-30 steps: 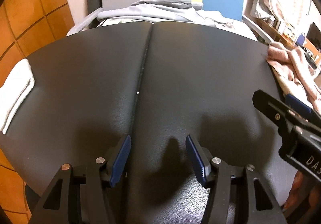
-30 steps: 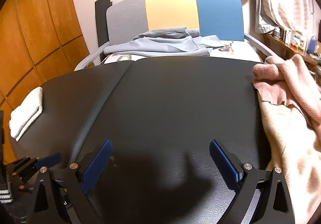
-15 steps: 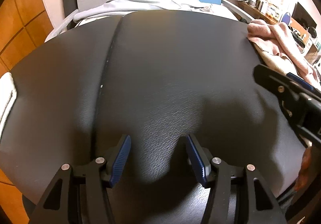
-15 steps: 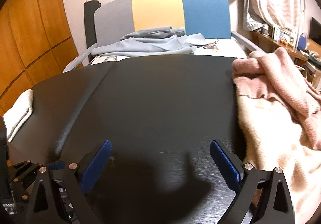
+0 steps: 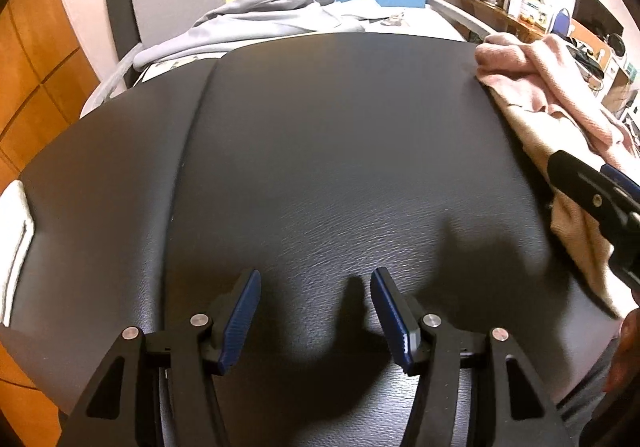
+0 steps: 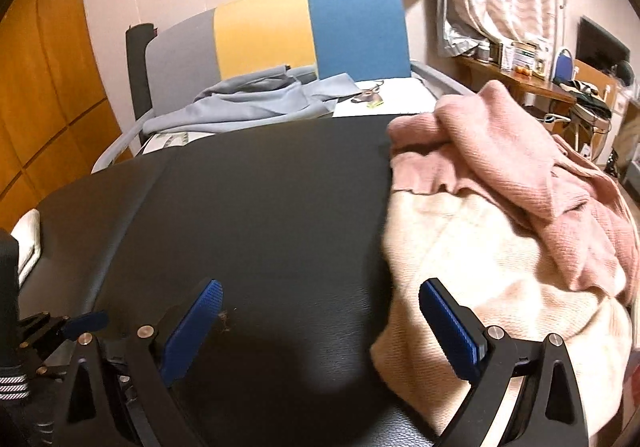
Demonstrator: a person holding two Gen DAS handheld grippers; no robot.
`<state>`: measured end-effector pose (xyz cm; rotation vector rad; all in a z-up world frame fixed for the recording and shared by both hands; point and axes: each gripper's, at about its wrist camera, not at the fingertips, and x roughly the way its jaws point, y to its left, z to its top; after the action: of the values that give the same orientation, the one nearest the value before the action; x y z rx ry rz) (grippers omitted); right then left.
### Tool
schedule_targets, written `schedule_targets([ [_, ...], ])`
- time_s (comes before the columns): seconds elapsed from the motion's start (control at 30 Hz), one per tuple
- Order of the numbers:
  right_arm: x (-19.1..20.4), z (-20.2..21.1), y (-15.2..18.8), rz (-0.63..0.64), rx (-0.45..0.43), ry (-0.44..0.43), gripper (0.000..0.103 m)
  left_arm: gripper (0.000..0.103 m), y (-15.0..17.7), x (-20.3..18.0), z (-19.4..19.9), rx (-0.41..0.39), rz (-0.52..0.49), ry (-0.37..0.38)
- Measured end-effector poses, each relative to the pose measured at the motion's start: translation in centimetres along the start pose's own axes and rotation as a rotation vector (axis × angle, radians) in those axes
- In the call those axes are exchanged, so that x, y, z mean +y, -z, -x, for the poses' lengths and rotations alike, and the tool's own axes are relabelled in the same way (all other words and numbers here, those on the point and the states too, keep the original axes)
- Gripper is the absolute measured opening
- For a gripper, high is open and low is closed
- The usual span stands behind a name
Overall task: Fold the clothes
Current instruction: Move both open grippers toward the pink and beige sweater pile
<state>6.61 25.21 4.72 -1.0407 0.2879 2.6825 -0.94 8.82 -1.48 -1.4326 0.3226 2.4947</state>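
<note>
A pile of clothes lies at the right end of the black padded table (image 6: 280, 187): a pink knit garment (image 6: 520, 167) on top of a cream knit garment (image 6: 480, 271). The pile also shows in the left wrist view (image 5: 540, 103). My right gripper (image 6: 320, 311) is open and empty, low over the table, with its right finger at the cream garment's near edge. My left gripper (image 5: 316, 307) is open and empty over the bare table near its front edge. The right gripper's finger shows at the right edge of the left wrist view (image 5: 592, 195).
A folded white cloth (image 5: 16, 231) lies at the table's left end. Behind the table stands a bed with a grey, yellow and blue headboard (image 6: 304, 35) and a grey-blue garment (image 6: 256, 99) on it. Wooden panels (image 6: 40, 95) are left, a cluttered shelf (image 6: 528, 67) right.
Both grippers have swung to the right. The clothes pile has come closer in the right wrist view, and the right finger now reaches the cream garment's edge. Both stay open.
</note>
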Motion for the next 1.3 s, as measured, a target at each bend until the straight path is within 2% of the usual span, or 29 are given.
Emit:
schedule_targets([
  [0.2, -0.8, 0.9, -0.6, 0.001, -0.029, 0.029, 0.1, 0.058, -0.5, -2.9, 0.2, -0.024, -0.031, 0.023],
  [0.4, -2.4, 1.6, -1.0, -0.024, -0.046, 0.072, 0.102, 0.058, -1.9, -5.4, 0.6, -0.023, -0.083, 0.05],
  [0.57, -3.6, 1.8, -1.1, -0.054, -0.056, 0.102, 0.102, 0.058, -3.3, -7.1, 1.1, -0.056, -0.109, 0.06],
  [1.03, -4.9, 1.7, -2.1, -0.076, -0.066, 0.109, 0.102, 0.058, -3.7, -7.7, 1.1, -0.048, -0.122, 0.091],
  [1.13, -5.2, 1.8, -2.4, -0.078, -0.062, 0.128, 0.102, 0.058, -3.7, -7.7, 1.7, -0.077, -0.117, 0.089],
  [1.3, -5.7, 1.8, -2.6, -0.076, -0.041, 0.175, 0.102, 0.058, -3.3, -7.2, 1.9, -0.071, -0.109, 0.117],
])
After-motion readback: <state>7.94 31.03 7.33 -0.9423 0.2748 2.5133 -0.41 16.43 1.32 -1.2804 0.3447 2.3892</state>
